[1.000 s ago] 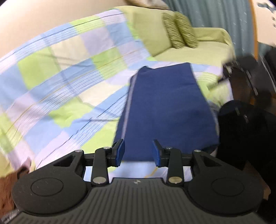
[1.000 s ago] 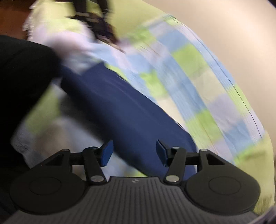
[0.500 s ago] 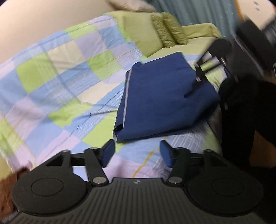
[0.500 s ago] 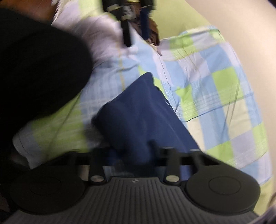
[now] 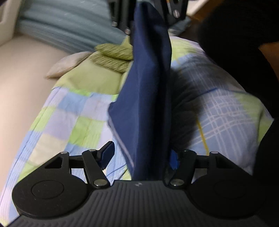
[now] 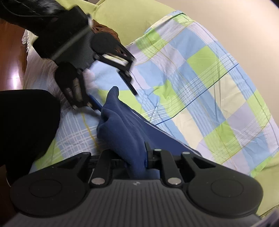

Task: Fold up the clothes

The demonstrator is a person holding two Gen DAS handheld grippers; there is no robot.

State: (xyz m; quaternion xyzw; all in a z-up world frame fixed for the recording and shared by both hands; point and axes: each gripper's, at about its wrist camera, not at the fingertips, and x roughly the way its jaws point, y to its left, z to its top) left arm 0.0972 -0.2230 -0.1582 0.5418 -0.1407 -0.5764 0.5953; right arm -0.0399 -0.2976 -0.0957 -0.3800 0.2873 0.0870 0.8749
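Note:
A folded navy blue garment is lifted on edge above the checked bedspread. My left gripper is open, its fingers wide apart with the cloth's near end hanging between them, close to the right pad. My right gripper is shut on the garment's other end. In the right wrist view the left gripper stands at the cloth's far corner, still open. In the left wrist view the right gripper shows at the top, holding the cloth.
Green patterned pillows and a beige cushion lie at the head of the bed. A beige wall runs along the far side. My dark-clothed body is at the bed's near edge, by a wooden floor.
The garment lay flat on the bed before. My right gripper closed on one end and raised it. My left gripper swung around to the opposite end, jaws still open around the cloth.

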